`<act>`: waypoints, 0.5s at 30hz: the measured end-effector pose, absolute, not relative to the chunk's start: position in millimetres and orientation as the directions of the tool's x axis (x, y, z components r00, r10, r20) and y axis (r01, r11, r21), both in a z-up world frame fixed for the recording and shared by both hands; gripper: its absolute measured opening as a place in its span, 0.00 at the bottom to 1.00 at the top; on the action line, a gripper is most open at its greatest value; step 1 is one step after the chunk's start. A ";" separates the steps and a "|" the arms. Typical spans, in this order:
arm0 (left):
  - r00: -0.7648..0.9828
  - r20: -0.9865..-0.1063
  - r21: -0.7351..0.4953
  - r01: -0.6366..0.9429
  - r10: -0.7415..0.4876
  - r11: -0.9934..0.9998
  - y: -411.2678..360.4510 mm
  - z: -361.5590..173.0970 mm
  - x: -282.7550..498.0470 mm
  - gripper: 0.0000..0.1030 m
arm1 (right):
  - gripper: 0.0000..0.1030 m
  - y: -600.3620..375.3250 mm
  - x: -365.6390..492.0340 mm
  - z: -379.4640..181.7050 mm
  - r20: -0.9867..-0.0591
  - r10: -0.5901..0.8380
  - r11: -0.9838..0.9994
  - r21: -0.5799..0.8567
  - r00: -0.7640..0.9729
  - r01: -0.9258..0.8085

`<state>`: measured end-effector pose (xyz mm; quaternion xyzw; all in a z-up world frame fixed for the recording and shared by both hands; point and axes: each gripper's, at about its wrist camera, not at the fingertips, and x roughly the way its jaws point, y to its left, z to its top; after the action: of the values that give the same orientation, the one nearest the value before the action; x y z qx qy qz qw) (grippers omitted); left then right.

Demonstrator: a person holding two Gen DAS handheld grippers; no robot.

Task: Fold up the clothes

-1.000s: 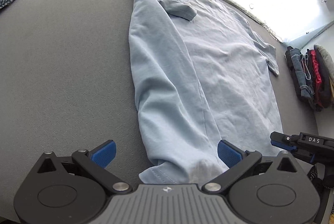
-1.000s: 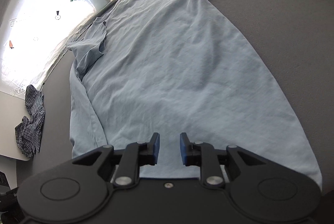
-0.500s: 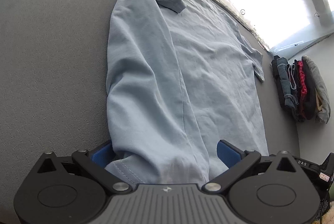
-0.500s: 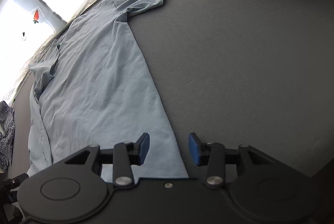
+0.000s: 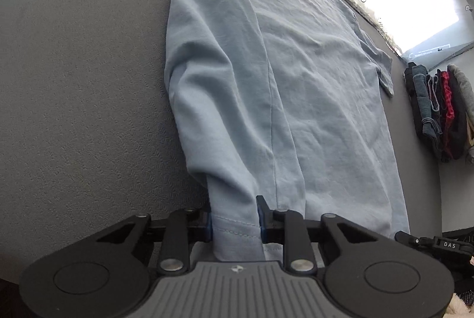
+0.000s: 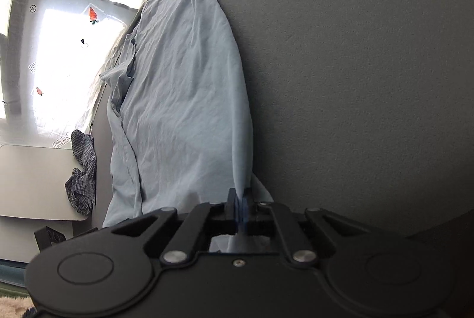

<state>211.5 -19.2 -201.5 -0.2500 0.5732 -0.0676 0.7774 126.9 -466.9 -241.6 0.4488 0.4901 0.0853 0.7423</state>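
The light blue shirt (image 5: 296,87) lies flat on the grey table (image 5: 74,81) with one long side already folded in, and both jaws have just been closing – the left gripper (image 5: 234,218) clamps the hem's folded corner, the right gripper (image 6: 240,210) pinches the other corner – so most folds are left

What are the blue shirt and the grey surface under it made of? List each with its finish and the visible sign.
Blue shirt: a soft, thin fabric, maybe cotton jersey, matte; it creases finely, drapes limply and has a stitched hem.
Grey surface: looks like a matte, pebbled mat or textured vinyl; fine grain shows, without gloss. The exact material is unclear.
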 end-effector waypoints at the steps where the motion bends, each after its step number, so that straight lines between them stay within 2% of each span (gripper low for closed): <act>1: 0.341 -0.838 -0.513 -0.224 -0.427 0.828 -10.2 -197.7 213.7 0.13 | 0.03 -469.0 128.5 -240.0 -0.608 0.589 0.532 0.788 0.533 0.311; 3: 0.388 -0.778 -0.612 -0.290 -0.494 0.736 7.6 -183.8 219.8 0.12 | 0.03 -477.4 142.5 -232.4 -0.494 0.605 0.398 0.867 0.625 0.300; 5: 0.463 -0.719 -0.674 -0.286 -0.517 0.681 16.3 -162.8 232.1 0.11 | 0.03 -485.4 159.7 -224.8 -0.376 0.598 0.260 0.926 0.708 0.272; 8: 0.586 -0.641 -0.738 -0.293 -0.496 0.607 28.3 -125.9 276.9 0.12 | 0.03 -492.4 215.5 -211.7 -0.291 0.543 0.171 0.957 0.788 0.235; 9: 0.633 -0.626 -0.758 -0.353 -0.456 0.549 34.5 -117.2 298.6 0.14 | 0.03 -494.9 238.2 -206.6 -0.293 0.506 0.171 0.956 0.811 0.238; 11: 0.680 -0.617 -0.768 -0.410 -0.397 0.492 41.6 -108.3 331.5 0.33 | 0.05 -496.1 276.4 -200.3 -0.325 0.453 0.192 0.945 0.830 0.266; 12: 0.683 -0.645 -0.740 -0.448 -0.342 0.502 44.7 -102.9 349.5 0.45 | 0.07 -494.6 289.1 -197.9 -0.368 0.439 0.218 0.929 0.820 0.300; 15: 0.662 -0.709 -0.634 -0.446 -0.243 0.632 42.1 -85.9 370.1 0.47 | 0.18 -485.7 315.7 -182.7 -0.482 0.402 0.392 0.859 0.779 0.329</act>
<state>370.1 42.1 -85.9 -0.4244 0.4059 0.0631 0.8069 315.7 -485.7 -182.7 0.5508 0.3319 0.0241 0.7654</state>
